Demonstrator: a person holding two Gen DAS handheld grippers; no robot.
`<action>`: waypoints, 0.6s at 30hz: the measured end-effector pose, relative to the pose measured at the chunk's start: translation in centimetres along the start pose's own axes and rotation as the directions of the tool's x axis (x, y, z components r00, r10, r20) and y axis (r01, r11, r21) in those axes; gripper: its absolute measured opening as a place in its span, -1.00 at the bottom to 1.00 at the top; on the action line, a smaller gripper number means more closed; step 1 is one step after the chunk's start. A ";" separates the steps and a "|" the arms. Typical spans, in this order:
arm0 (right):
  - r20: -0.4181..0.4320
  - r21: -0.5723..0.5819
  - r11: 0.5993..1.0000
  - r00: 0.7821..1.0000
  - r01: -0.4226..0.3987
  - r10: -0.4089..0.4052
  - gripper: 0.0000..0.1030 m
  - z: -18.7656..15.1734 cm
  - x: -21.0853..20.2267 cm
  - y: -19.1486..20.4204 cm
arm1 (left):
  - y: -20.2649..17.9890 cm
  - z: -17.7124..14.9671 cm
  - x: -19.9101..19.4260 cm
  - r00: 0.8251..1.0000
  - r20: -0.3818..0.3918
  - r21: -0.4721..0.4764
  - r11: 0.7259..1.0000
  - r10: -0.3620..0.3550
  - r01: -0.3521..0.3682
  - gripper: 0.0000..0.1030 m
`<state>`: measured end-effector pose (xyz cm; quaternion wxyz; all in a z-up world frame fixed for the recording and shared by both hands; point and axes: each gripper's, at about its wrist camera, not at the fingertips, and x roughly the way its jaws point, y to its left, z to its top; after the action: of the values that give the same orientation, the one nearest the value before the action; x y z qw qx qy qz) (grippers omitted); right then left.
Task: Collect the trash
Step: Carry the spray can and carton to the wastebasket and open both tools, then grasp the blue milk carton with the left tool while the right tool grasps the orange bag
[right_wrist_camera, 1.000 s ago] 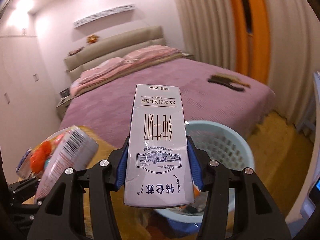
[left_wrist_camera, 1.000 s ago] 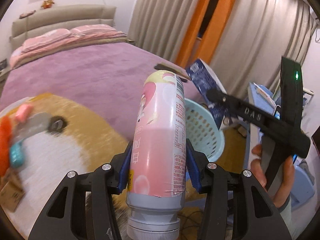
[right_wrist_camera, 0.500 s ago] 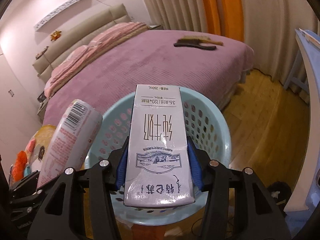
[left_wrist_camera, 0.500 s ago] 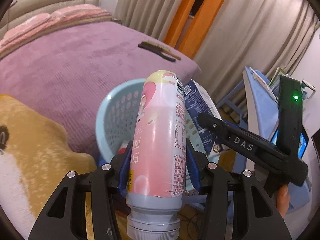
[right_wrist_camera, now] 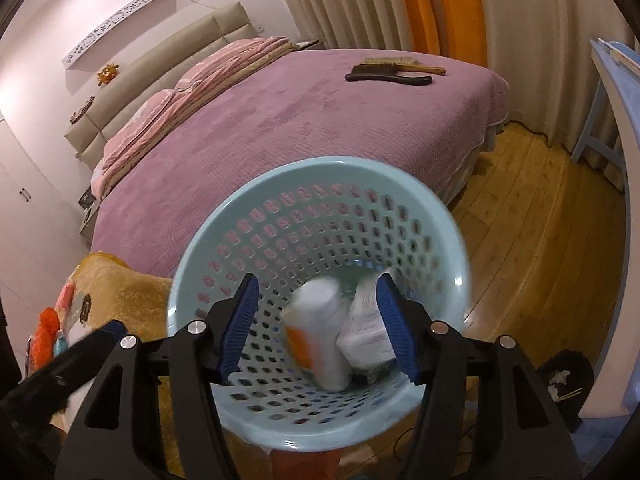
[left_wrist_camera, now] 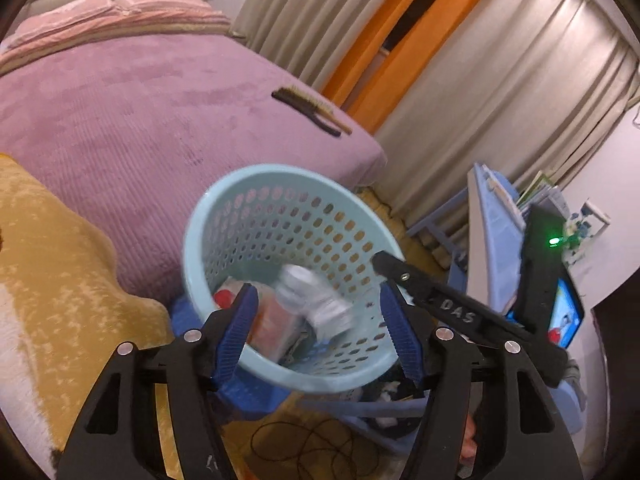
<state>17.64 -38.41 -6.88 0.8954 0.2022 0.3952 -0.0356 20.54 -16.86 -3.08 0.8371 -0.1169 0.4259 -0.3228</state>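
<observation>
Perforated round plastic basket [right_wrist_camera: 320, 216] holds blurred bottle [right_wrist_camera: 320, 340], carton [right_wrist_camera: 366, 332].

Bedroom, warm artificial light. Bed [right_wrist_camera: 320, 120] with purple ribbed cover, pink quilt folded along a padded beige headboard [right_wrist_camera: 160, 64]. Two brushes [right_wrist_camera: 394, 70] lying near the bed's far corner. Beige pleated curtains [left_wrist_camera: 480, 92] flanking an orange panel [left_wrist_camera: 384, 48]. Wooden plank floor [right_wrist_camera: 532, 232]. Pale walls, white patterned shelf [right_wrist_camera: 120, 20] above headboard, white wardrobe doors [right_wrist_camera: 24, 208] at left. Yellow plush blanket [left_wrist_camera: 60, 260] at near bed edge. Light blue table [left_wrist_camera: 492, 232] at right.
</observation>
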 end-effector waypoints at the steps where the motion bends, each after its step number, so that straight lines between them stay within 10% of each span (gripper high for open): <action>1: 0.001 -0.005 1.000 1.000 -0.003 0.003 0.12 -0.1 -0.2 0.2 | 0.0 -0.2 -0.7 1.000 0.010 0.000 1.000 0.002 -0.002 0.22; 18: 0.070 -0.247 0.964 0.991 -0.096 0.117 0.12 -2.9 -6.3 10.9 | 1.5 -3.1 -15.6 0.968 0.248 0.022 0.998 0.051 -0.058 0.26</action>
<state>13.79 -27.89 -0.47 0.9298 0.1105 0.3470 0.0528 12.04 -5.49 4.26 0.8938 -0.1322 0.3168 -0.2887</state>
